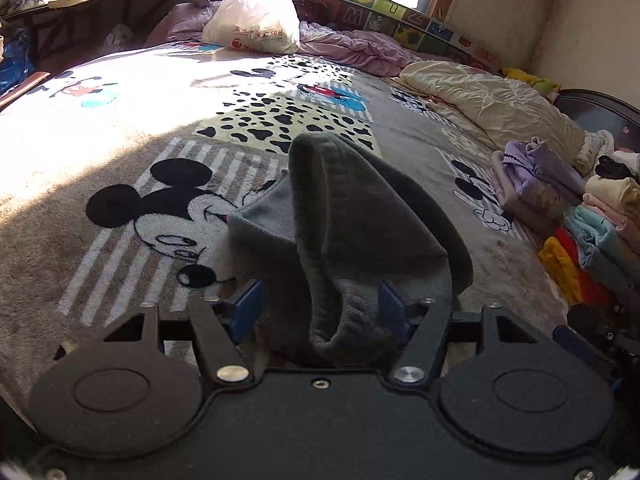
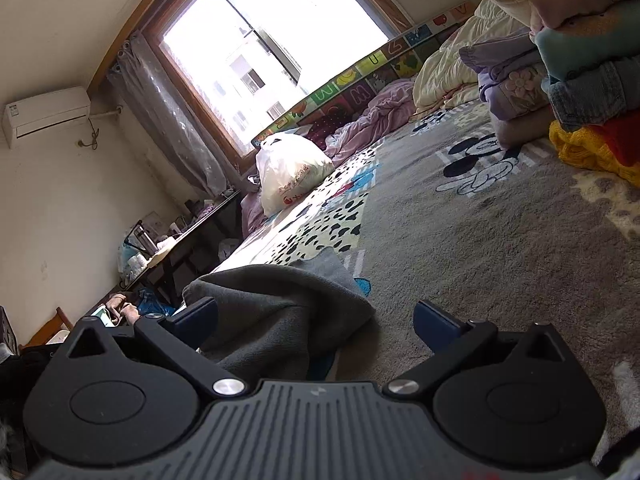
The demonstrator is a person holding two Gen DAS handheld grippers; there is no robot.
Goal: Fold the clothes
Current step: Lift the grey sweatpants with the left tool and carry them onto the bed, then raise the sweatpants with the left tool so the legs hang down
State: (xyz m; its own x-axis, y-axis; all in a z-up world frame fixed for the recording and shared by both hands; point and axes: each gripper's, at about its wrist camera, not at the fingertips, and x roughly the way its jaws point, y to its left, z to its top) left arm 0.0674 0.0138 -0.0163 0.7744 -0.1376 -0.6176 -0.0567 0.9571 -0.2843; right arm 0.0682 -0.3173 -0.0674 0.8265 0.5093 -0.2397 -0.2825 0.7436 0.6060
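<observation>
On the bed, on the cartoon-mouse blanket (image 1: 132, 184), the grey garment (image 1: 352, 216) is lying in a humped, half-folded heap right in front of me. In the left wrist view a thick rolled fold of it is running down between my left fingers (image 1: 320, 308), and those fingers are standing apart on either side of the cloth; the blue pads (image 1: 249, 304) are not squeezing it. In the right wrist view the same grey garment (image 2: 276, 308) is sitting low and to the left, partly behind the left pad of my right fingers (image 2: 316, 320), which are spread wide and holding nothing, with bare blanket (image 2: 480, 248) showing between them. Further out, a stack of folded clothes (image 1: 592, 232) is piling up at the right edge of the bed, with a cream quilt (image 1: 488, 104) beyond it. A white plastic bag (image 1: 254, 16) is resting at the far side under the window (image 2: 260, 48), next to a crumpled lilac sheet (image 1: 352, 46).
</observation>
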